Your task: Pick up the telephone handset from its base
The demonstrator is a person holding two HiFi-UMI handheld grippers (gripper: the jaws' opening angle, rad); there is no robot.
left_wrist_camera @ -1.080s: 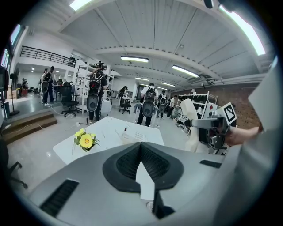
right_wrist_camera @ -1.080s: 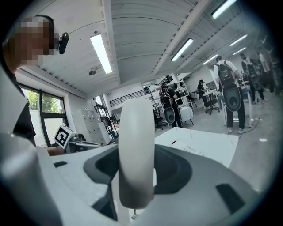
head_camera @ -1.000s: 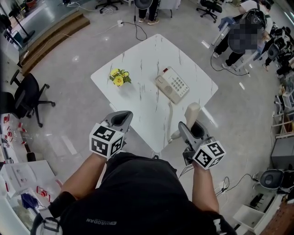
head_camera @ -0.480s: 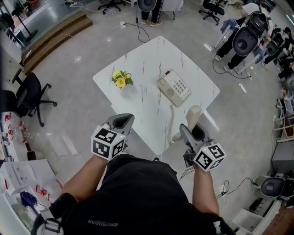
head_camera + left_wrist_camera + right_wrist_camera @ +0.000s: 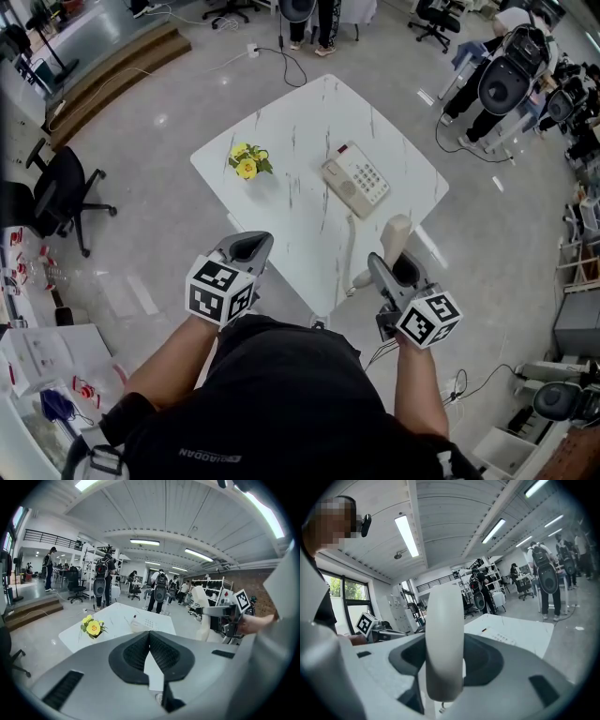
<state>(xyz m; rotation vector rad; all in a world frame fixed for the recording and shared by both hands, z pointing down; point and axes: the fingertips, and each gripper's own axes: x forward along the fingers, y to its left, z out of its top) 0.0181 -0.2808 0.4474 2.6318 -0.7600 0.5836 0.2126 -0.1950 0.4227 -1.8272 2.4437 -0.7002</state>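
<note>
Handset (image 5: 395, 233) — grasped upright by the right gripper (image 5: 390, 265), off its base (image 5: 354, 175) and just past the worktop (image 5: 300, 131) edge; the lift looks done, and next calls only for a steady hold. Left gripper (image 5: 246, 248) — clenched, empty. The head view alone shows the cord (image 5: 349, 234); the right gripper view shows the jaws pressing the handset's sides.

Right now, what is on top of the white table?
The telephone base and a little bunch of yellow flowers sit on the table. The handset is off it, held in the right gripper. What lies beneath the base is covered.
</note>
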